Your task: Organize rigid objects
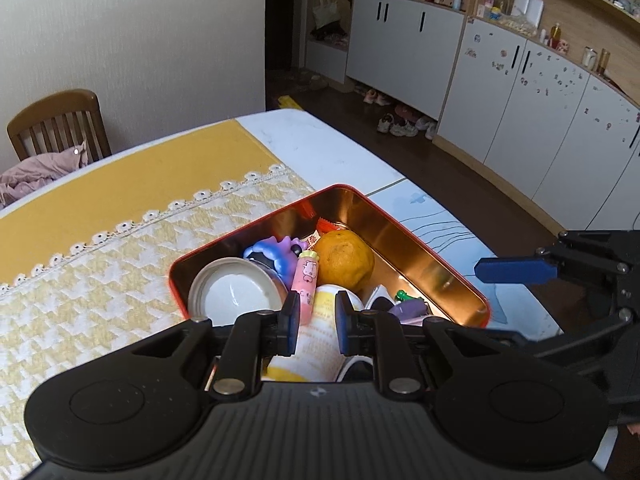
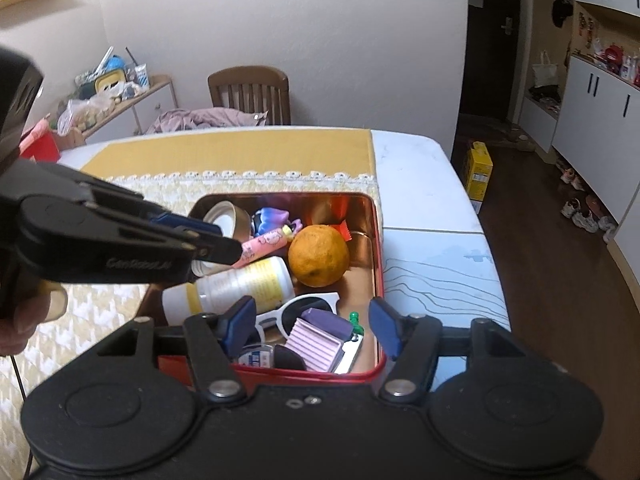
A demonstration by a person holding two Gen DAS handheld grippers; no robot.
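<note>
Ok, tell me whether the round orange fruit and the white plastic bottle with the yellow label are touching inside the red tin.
Apart. The right wrist view shows a bare strip of tin floor between the orange fruit and the white bottle.

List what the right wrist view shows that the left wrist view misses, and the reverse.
Only the right wrist view: white sunglasses, a pink ribbed block and the open right gripper over the tin's near end. Only the left wrist view: the shut left gripper from behind. Both: red tin, orange, pink tube, white bottle.
</note>
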